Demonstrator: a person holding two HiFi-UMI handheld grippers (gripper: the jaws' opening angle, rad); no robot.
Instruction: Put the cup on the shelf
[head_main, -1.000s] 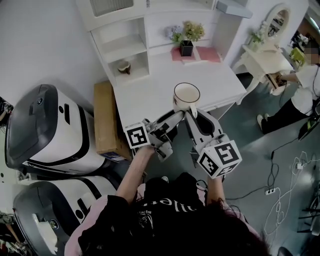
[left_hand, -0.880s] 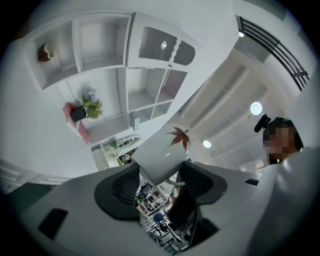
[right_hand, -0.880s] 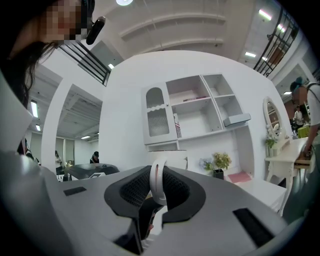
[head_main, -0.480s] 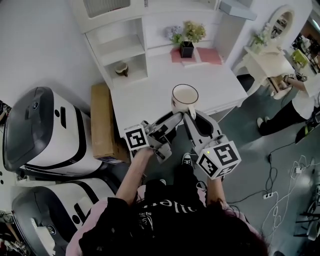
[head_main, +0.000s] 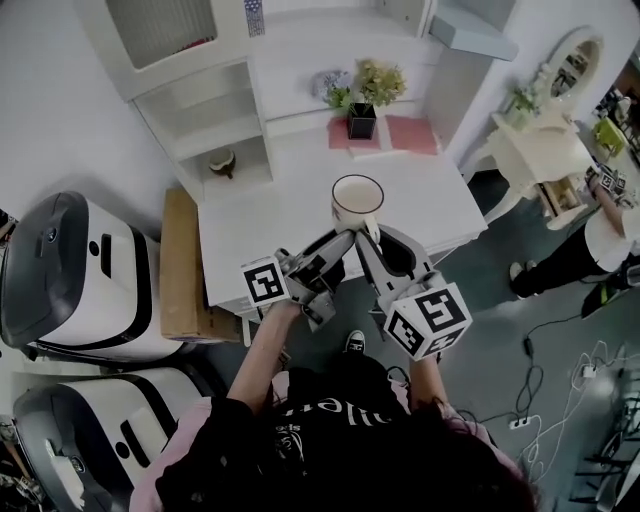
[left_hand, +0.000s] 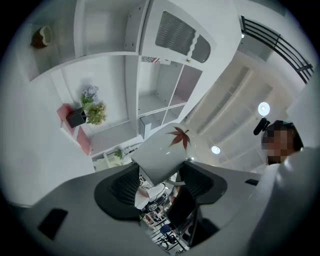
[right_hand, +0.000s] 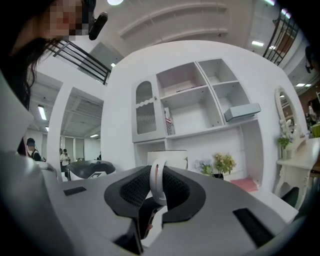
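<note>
Head view, one cup (head_main: 357, 200) — left tool (head_main: 338, 243), right tool (head_main: 369, 238), both clamped on it

Pale lettering on the person's black shirt (head_main: 300, 408): too blurred to read. Marker cubes (head_main: 428, 320) bear only square patterns. Nothing else legible.

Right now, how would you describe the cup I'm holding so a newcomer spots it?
Find the white desk in the head view. Over its near side, the left gripper and right gripper hold a white cup, the right one on its handle. Unlike the black flower pot further back, it has a dark rim and a red maple leaf.
</note>
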